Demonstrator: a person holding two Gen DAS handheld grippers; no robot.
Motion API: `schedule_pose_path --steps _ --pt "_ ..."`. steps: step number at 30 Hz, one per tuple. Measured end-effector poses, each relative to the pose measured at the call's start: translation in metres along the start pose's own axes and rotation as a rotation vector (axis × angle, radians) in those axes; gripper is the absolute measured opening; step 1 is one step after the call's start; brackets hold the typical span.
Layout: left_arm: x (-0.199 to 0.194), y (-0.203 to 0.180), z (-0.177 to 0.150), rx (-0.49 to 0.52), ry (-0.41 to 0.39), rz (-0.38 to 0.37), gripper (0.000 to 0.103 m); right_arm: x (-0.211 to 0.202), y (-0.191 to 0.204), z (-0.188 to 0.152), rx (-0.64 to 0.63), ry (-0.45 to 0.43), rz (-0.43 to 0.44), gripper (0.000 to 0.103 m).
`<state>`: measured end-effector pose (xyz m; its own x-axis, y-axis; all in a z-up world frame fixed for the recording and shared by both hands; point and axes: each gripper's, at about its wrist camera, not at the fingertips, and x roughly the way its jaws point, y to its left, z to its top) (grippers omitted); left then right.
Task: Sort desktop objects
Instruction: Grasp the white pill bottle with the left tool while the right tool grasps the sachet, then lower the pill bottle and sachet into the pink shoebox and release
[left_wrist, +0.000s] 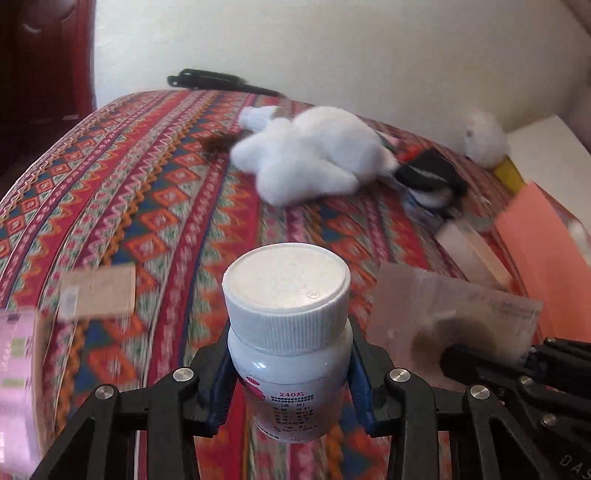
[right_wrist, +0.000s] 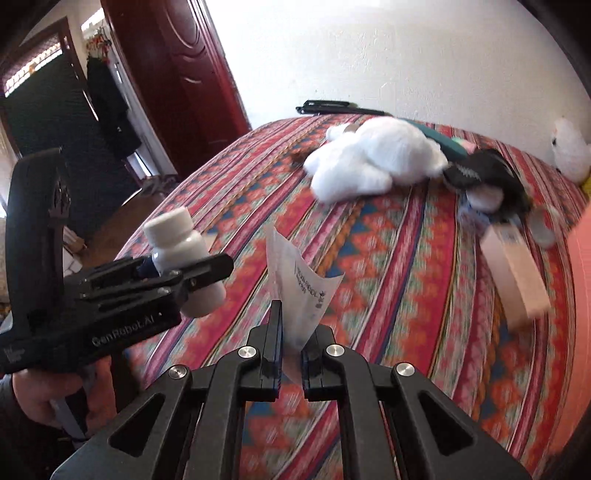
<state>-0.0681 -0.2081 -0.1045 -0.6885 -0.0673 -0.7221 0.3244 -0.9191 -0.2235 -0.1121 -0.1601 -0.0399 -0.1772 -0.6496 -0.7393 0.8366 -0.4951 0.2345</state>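
Both sets of jaws are clenched on something. The left gripper (left_wrist: 290, 373) grasps a white pill bottle (left_wrist: 290, 332) by its body, just under the ribbed cap, and holds it upright above a table draped in a red patterned cloth (left_wrist: 147, 206). The right gripper (right_wrist: 291, 354) pinches the lower edge of a thin, clear plastic packet (right_wrist: 301, 288) with printed text, which stands up from between its fingers, also above the cloth. From the right wrist view, the left gripper with its bottle is to the left, held by a person's hand (right_wrist: 44, 398). Farther back on the cloth lies a fluffy white plush toy (left_wrist: 314, 158), with a black-and-white soft item (left_wrist: 430, 175) just beside it. A pale box (right_wrist: 515, 277) lies near the right edge, blurred.
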Motion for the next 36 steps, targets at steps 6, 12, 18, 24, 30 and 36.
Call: schedule_pose_path --steps 6,12,18,24,30,36 --pt "-0.053 -0.030 -0.047 0.093 0.010 -0.063 0.044 -0.062 0.020 -0.063 0.035 0.004 -0.039 0.007" --pt "-0.084 -0.086 -0.078 0.218 0.025 -0.168 0.044 -0.128 0.007 -0.115 0.120 -0.038 -0.128 0.007" --pt "-0.099 -0.165 -0.088 0.361 0.022 -0.303 0.044 -0.204 -0.036 -0.161 0.259 -0.100 -0.278 0.007" --pt "-0.100 -0.244 -0.086 0.474 0.027 -0.416 0.044 -0.275 -0.087 -0.198 0.385 -0.170 -0.429 0.007" --pt "-0.101 -0.320 -0.069 0.558 -0.004 -0.500 0.044 -0.321 -0.138 -0.211 0.472 -0.219 -0.543 0.007" --pt "-0.091 -0.386 -0.043 0.627 -0.038 -0.553 0.044 -0.344 -0.179 -0.196 0.483 -0.257 -0.622 0.007"
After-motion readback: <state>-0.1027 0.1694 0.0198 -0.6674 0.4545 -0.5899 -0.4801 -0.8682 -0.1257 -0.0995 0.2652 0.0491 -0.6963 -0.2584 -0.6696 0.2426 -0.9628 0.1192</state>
